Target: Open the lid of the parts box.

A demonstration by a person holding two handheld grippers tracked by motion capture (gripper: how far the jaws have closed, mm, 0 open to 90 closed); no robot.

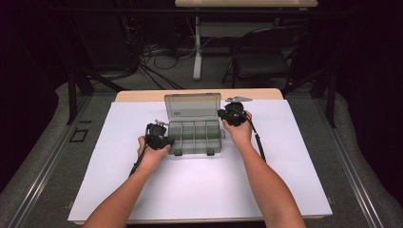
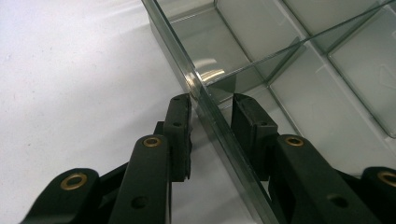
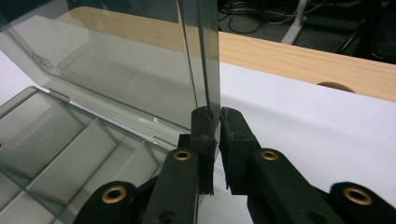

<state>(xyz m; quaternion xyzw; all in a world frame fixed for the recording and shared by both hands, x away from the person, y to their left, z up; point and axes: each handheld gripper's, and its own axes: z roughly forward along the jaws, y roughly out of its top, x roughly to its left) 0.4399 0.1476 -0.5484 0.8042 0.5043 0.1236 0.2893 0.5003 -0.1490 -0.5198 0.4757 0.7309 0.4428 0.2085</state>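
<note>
Two grippers point(image 2: 212, 105) point(image 3: 217, 114) astride box point(image 1: 195, 135) walls

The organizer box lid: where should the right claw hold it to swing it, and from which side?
Grip the lid by its thin right side edge, coming in from the box's right. It stands upright, so that edge slots between the jaws, where the right claw sits now. The left claw straddles the tray's left wall, steadying it.

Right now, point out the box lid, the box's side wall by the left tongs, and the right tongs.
box lid point(image 1: 192, 105): high view, middle of the upright lid panel.
side wall point(image 2: 205, 100): left gripper view, top edge between the jaws.
right tongs point(image 3: 218, 122): right gripper view, midway between the fingertips, at the lid's edge.
</note>
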